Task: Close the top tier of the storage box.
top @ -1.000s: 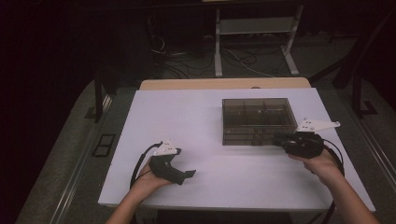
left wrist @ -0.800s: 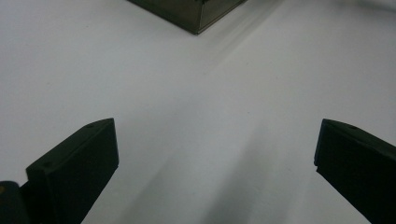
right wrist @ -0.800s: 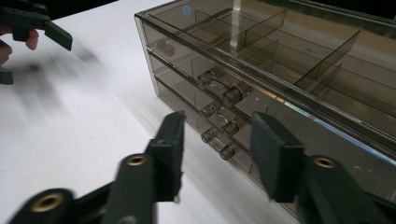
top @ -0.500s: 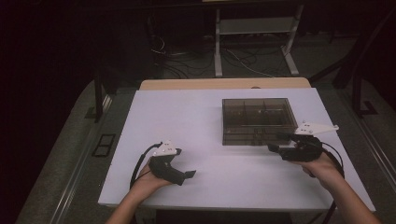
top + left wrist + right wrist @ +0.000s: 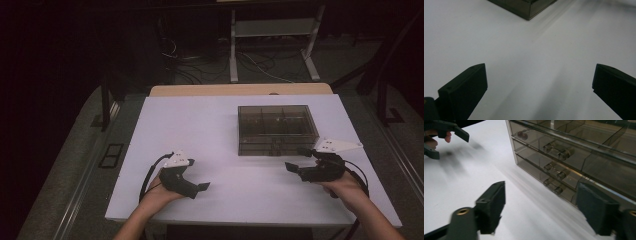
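A smoky see-through box point(image 5: 277, 129) with small drawers point(image 5: 554, 171) stands on the white table point(image 5: 200, 125), right of the middle. My right gripper point(image 5: 296, 159) hovers just in front of the box's near right corner and points left. Its jaws have just been opening and stand apart with nothing between them point(image 5: 541, 205). My left gripper point(image 5: 200, 187) rests near the table's front left, pointing right toward the box. It is wide open and empty point(image 5: 539, 85), with the box's corner point(image 5: 529, 7) far ahead. A small dark red thing point(image 5: 522, 135) lies in an upper compartment.
Bare white tabletop lies between the two grippers and left of the box. A wooden board point(image 5: 240, 90) edges the table's far side. A metal stand point(image 5: 272, 35) and cables point(image 5: 200, 65) are on the dark floor beyond.
The right gripper's jaws have spread apart and the gripper has shifted slightly toward the front edge. The left gripper and the box have stayed put.
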### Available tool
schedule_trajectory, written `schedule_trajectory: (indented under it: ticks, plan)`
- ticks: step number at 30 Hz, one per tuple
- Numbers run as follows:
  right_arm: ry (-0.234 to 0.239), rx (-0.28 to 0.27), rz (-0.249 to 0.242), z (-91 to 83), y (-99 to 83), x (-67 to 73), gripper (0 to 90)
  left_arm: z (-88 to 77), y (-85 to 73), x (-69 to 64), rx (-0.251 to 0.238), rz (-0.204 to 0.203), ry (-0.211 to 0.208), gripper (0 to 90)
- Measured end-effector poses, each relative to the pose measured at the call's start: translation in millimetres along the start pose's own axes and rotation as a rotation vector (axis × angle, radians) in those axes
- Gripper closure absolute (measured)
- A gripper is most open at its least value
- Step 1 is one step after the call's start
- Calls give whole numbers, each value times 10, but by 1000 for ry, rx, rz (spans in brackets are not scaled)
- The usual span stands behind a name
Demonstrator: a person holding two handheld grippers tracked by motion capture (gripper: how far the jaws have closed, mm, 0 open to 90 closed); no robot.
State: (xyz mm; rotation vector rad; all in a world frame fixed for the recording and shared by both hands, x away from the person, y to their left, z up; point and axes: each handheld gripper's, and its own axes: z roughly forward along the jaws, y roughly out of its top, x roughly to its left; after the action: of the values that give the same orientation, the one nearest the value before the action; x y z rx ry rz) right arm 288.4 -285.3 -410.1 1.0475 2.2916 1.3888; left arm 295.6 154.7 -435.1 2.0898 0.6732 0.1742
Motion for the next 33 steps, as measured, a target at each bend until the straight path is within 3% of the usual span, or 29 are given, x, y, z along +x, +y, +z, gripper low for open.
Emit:
schedule_trajectory:
  ticks: [10,12,33]
  plan:
    - [-5,-4,-1,15,-110,80,176,-9,-3,-8,-1,3,-1,0]
    - [-7,-5,5,14,-127,96,116,-9,-2,-10,-2,2,-1,0]
    - [-16,8,13,-25,-339,125,116,-21,-4,-16,-1,14,1,0]
